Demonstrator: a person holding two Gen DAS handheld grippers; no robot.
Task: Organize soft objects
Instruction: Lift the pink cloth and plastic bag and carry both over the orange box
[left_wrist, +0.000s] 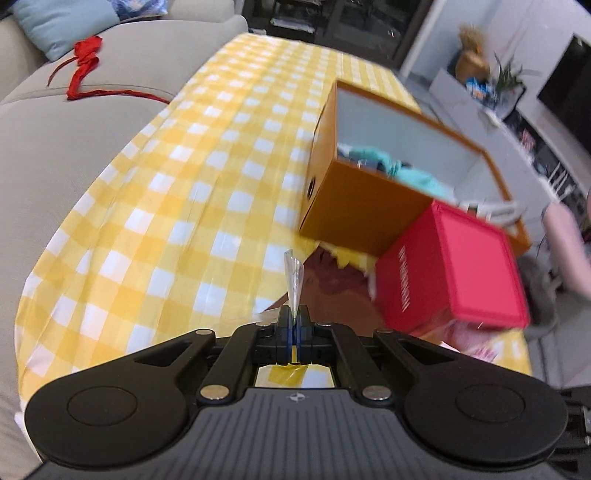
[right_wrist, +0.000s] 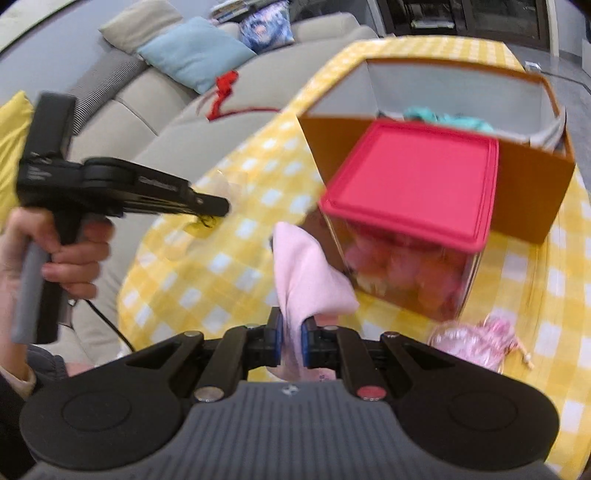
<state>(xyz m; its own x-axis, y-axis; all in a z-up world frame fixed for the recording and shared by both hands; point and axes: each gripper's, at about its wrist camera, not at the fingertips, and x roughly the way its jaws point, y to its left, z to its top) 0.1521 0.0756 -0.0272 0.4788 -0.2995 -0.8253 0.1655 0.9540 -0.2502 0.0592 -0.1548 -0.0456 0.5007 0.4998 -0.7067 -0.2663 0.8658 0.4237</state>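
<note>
My left gripper (left_wrist: 294, 320) is shut on a thin strip of clear plastic film (left_wrist: 294, 277) that sticks up between the pads, above the yellow checked tablecloth (left_wrist: 166, 206). The right wrist view shows the left gripper (right_wrist: 220, 206) from the side, in a person's hand (right_wrist: 66, 254). My right gripper (right_wrist: 291, 338) is shut on a pale pink cloth (right_wrist: 308, 273), which stands up in a fold. Just beyond it is a clear container with a red lid (right_wrist: 413, 181) (left_wrist: 476, 266), holding pink things. Behind that, an open orange box (right_wrist: 532, 192) (left_wrist: 354, 210) holds teal fabric (left_wrist: 413, 173).
A small pink sheer pouch (right_wrist: 472, 339) lies on the tablecloth (right_wrist: 207, 266) right of my right gripper. A grey sofa (left_wrist: 55, 155) runs along the table's left side, with a red ribbon (left_wrist: 85, 66) and a light blue cushion (right_wrist: 192, 51) on it.
</note>
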